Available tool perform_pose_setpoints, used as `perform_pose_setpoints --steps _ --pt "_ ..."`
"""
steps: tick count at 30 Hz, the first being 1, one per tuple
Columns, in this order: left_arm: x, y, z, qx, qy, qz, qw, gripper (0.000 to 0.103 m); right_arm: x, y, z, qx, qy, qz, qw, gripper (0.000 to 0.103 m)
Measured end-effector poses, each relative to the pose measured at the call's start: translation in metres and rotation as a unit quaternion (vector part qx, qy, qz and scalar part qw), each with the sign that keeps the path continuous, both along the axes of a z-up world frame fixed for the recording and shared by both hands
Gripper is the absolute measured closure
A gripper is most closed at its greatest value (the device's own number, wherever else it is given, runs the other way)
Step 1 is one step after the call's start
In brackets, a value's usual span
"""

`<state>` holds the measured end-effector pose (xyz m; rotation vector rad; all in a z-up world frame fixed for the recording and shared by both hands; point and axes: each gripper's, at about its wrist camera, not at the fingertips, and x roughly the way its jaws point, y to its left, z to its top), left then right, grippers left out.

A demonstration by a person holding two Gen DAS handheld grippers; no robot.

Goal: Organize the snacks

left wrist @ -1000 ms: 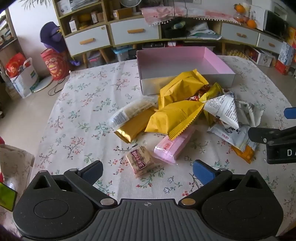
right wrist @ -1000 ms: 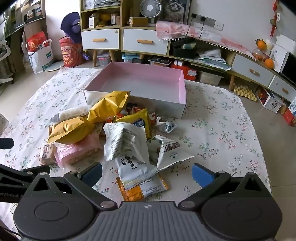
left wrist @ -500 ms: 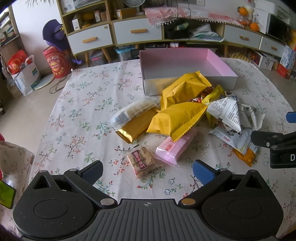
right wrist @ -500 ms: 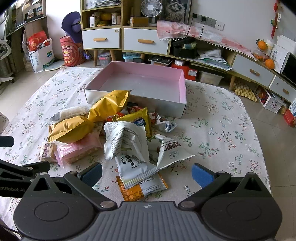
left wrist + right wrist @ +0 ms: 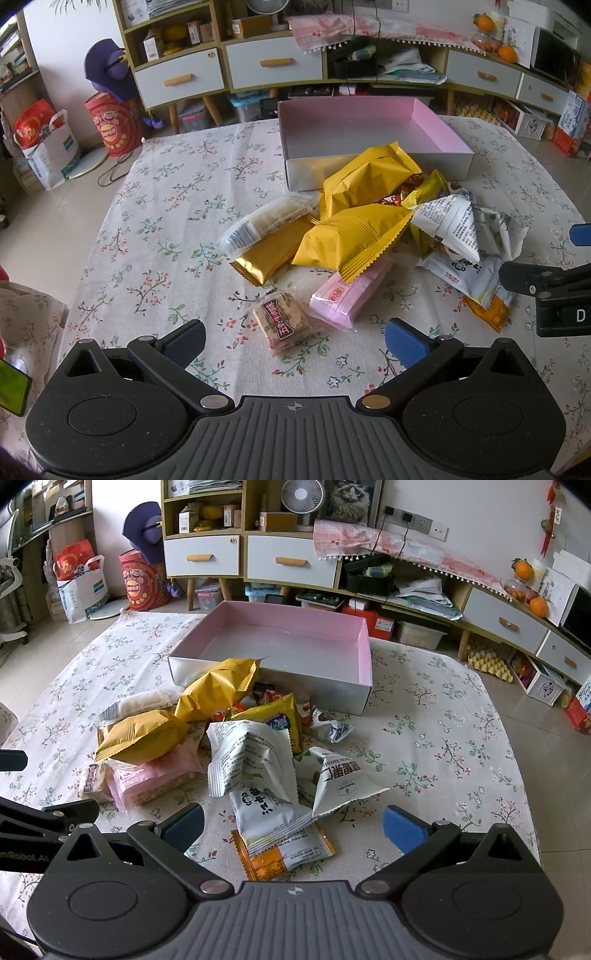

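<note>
You're in a home living rm: floral tablecloth (image 5: 424, 709), drawer cabinets (image 5: 201, 555) w/ desk fan (image 5: 297, 496), cat picture (image 5: 347, 498), oranges (image 5: 522, 568).

Pink-lined box (image 5: 436, 122), yellow packets (image 5: 354, 240), floral-print tablecloth (image 5: 177, 206), blue-padded tools (image 5: 293, 338).

Each black gripper (image 5: 294, 341) (image 5: 293, 825) has blue pads (image 5: 402, 341), round silver screws and a ribbed grey base.
</note>
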<state>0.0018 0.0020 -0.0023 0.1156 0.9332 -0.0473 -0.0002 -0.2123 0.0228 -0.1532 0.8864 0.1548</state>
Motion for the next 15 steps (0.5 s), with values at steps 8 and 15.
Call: perform_pose_setpoints --steps 8,15 --pt "-0.0001 0.0001 0.0000 0.000 0.000 0.000 1.0000 0.000 -0.0004 0.0009 -0.0006 -0.001 0.001 0.000 1.000 0.021" --pt "-0.0009 0.0004 0.0001 0.001 0.000 0.000 1.0000 0.000 -0.0005 0.0006 -0.0005 -0.002 0.001 0.000 1.000 0.021"
